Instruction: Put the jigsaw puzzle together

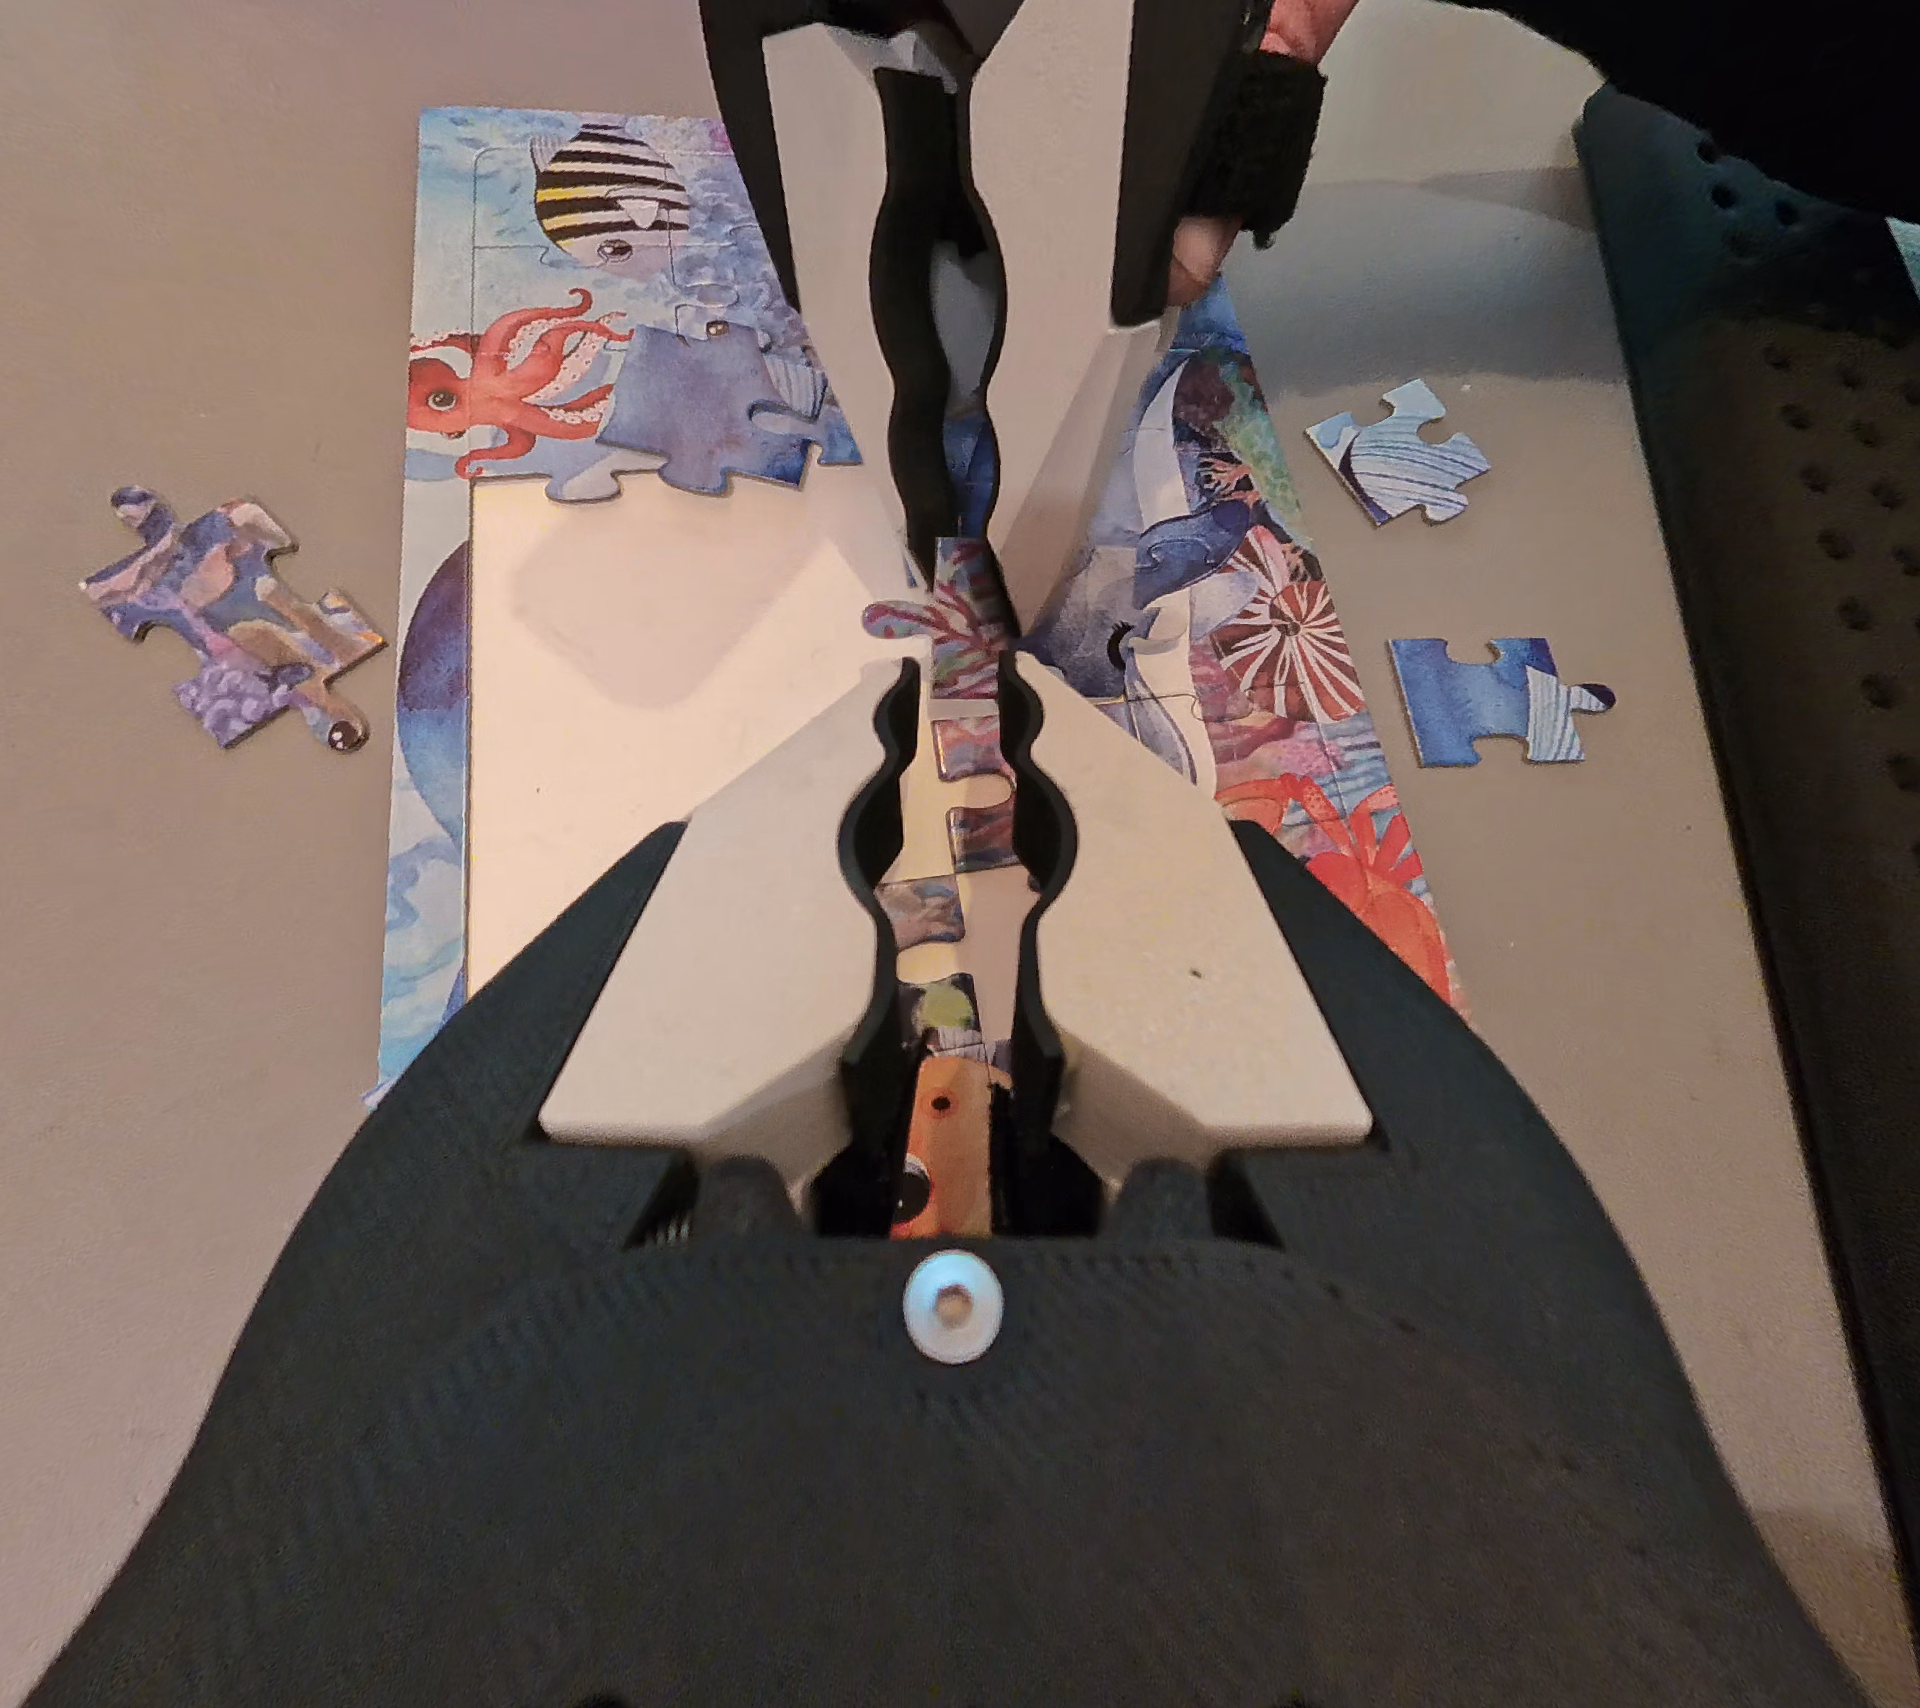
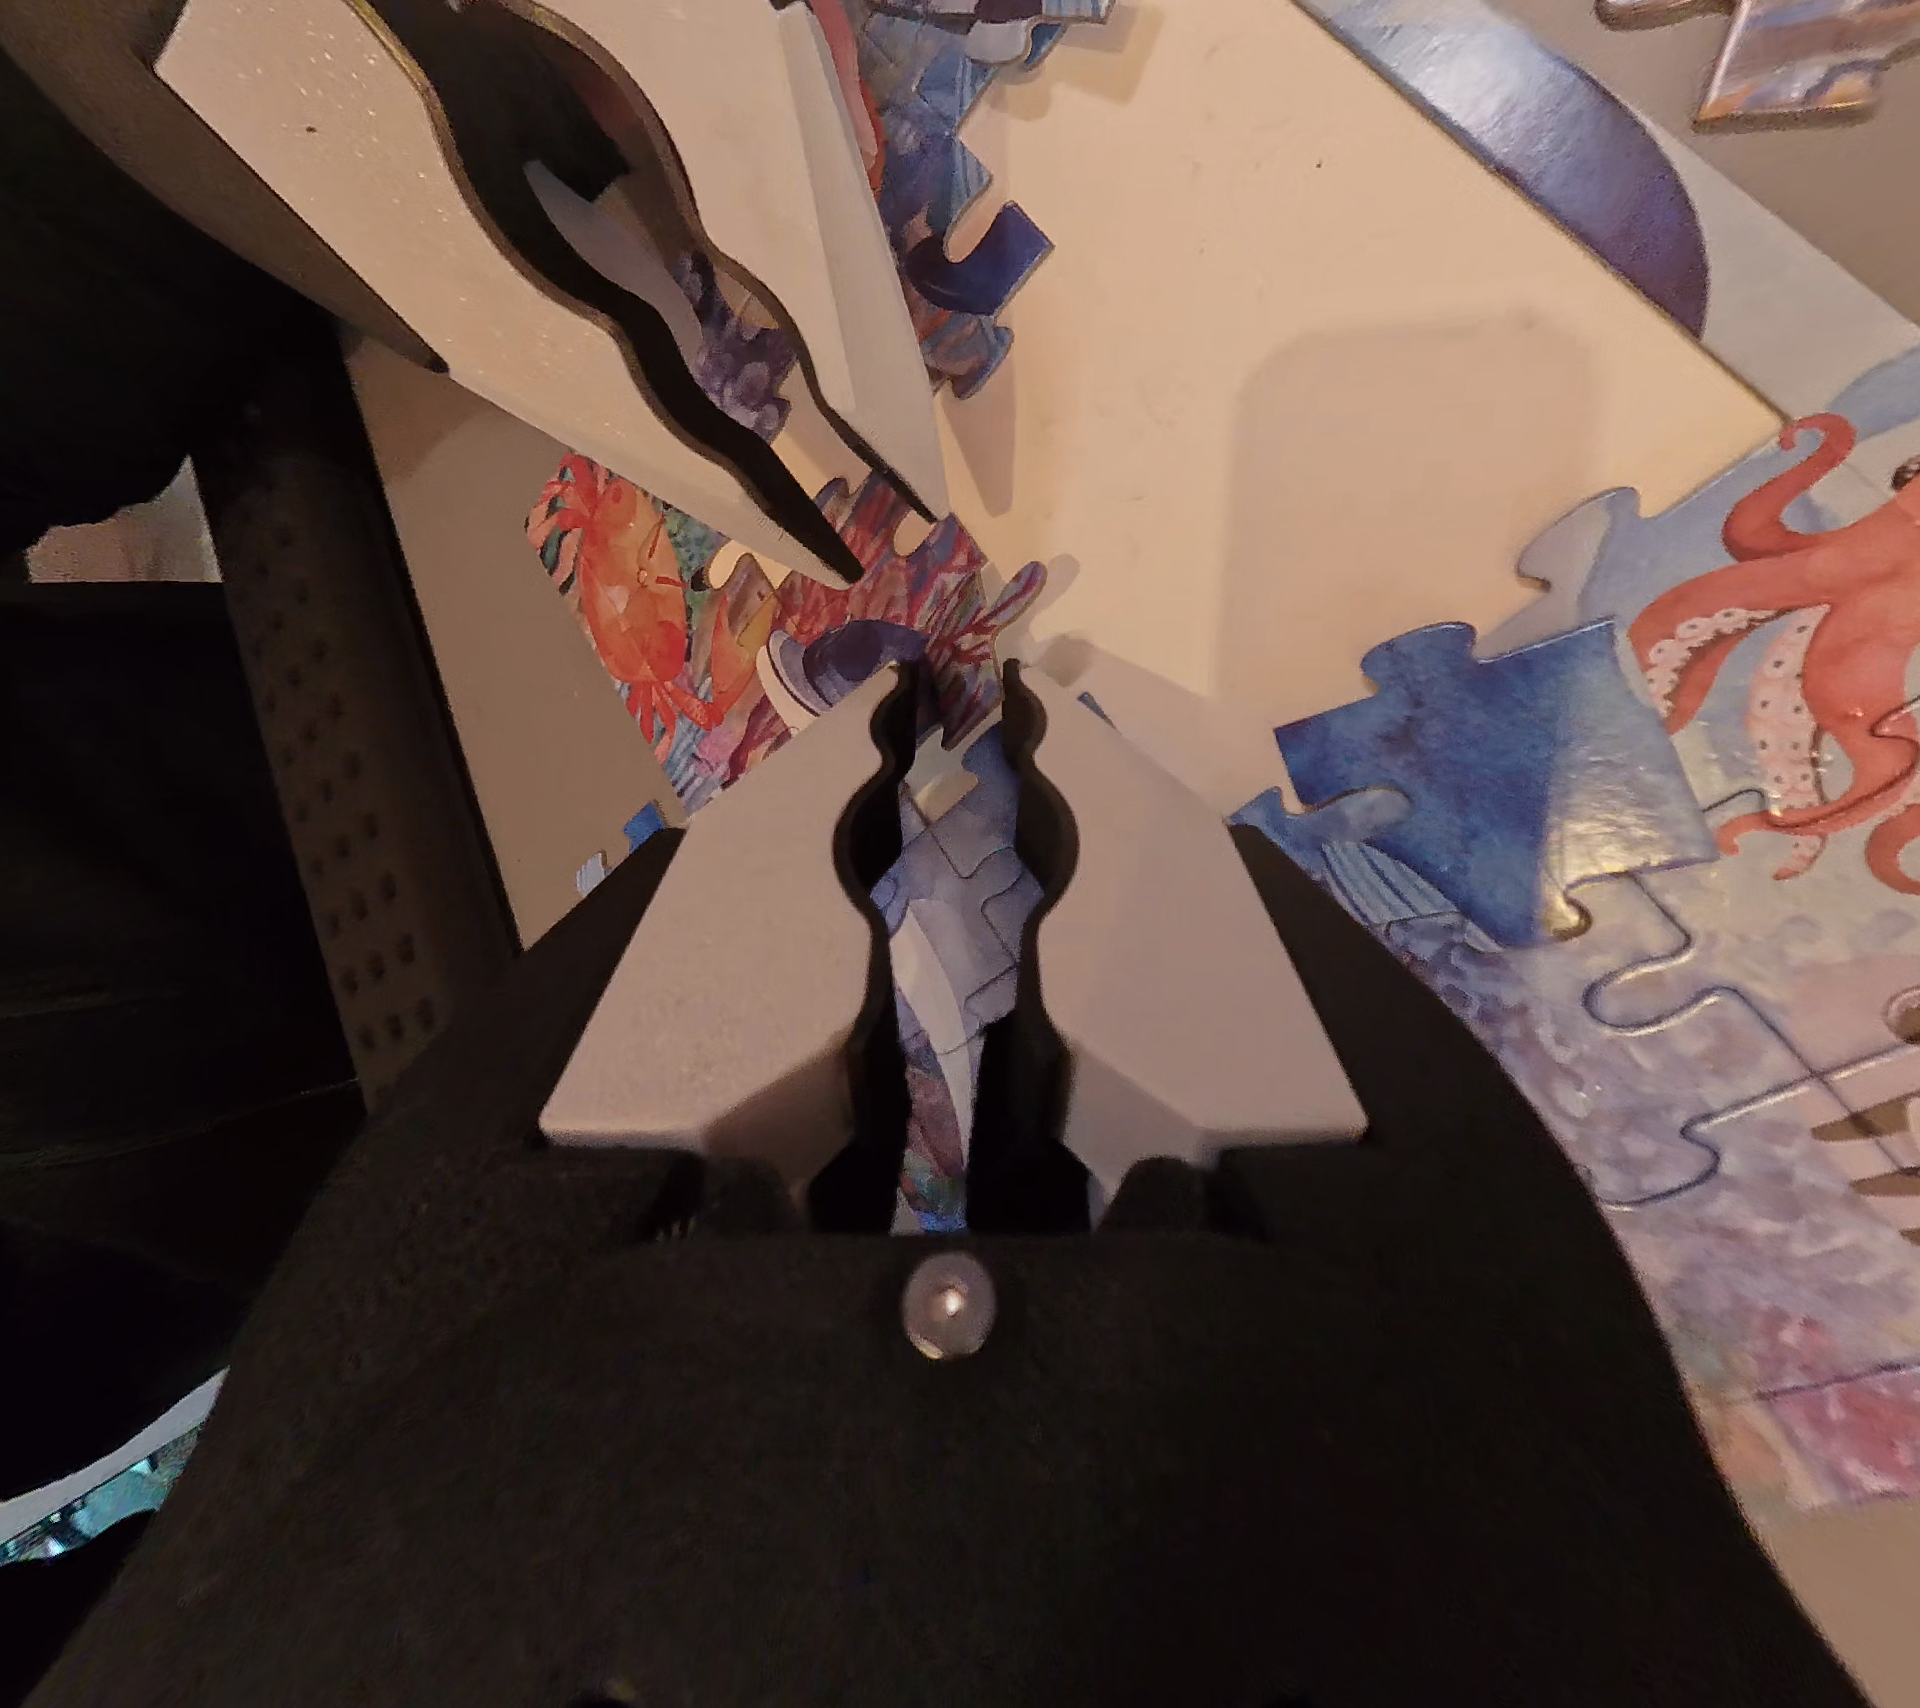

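A: Where does the coral piece [image 1: 951, 619] sit?

B: At the middle of the puzzle tray [image 1: 665, 723], right where both tongs meet. Left tongs [image 1: 961, 671] come in from the near side, right tongs [image 1: 961, 557] from the far side, tips nearly touching each other over the piece.

A: State of the left tongs?

B: Drawn almost together, only a thin gap; tips rest at the piece's near edge. Cannot tell if they pinch it.

A: And the right?

B: In the right wrist view, the right tongs [image 2: 961, 671] stand narrow with the coral piece [image 2: 961, 619] between the tips. Grip itself not clear. The left tongs [image 2: 894, 541] slant in from upper left, touching the same piece.

A: Rest of the puzzle?

B: Octopus section [image 1: 509, 385] assembled at the far left of the tray, crab section [image 1: 1351, 869] along the right edge, bare board between. Loose on the tabletop [image 1: 187, 204]: a purple piece [image 1: 234, 619] left of the tray, a striped pale piece [image 1: 1397, 453] and a blue piece [image 1: 1491, 702] to the right.
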Motion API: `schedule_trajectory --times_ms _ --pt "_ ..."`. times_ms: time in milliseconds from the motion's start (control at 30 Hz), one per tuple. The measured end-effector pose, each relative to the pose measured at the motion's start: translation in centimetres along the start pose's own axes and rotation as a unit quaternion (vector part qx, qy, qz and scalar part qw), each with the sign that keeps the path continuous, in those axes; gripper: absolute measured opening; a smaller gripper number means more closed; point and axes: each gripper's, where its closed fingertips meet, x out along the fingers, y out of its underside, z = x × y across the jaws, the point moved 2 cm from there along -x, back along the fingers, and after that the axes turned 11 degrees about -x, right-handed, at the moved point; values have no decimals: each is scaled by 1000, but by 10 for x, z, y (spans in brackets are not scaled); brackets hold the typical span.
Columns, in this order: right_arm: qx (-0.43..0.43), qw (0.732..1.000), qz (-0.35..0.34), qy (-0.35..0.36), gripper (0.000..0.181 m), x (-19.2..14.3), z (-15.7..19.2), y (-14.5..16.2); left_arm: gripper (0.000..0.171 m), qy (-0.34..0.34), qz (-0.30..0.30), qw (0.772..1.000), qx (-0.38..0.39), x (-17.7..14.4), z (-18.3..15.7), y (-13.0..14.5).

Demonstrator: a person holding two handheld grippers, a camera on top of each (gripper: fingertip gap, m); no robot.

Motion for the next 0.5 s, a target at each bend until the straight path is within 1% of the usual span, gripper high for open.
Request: schedule_trajectory --times_ms 133,233,367,400,500 --pt "-8 999 30 24 20 3 -1 2 12 -2 9 1000 4 3 -1 2" --pt "-9 998 35 43 28 1 -2 1 13 -4 16 1000 7 4 -1 4" --pt "-14 994 51 95 36 -9 -9 2 13 -2 13 1000 5 3 -1 3" --pt "-19 993 55 104 36 -12 -8 2 13 -3 14 1000 6 3 -1 3" --pt "-39 991 54 114 24 -16 1 0 13 -6 17 1000 6 4 0 4"
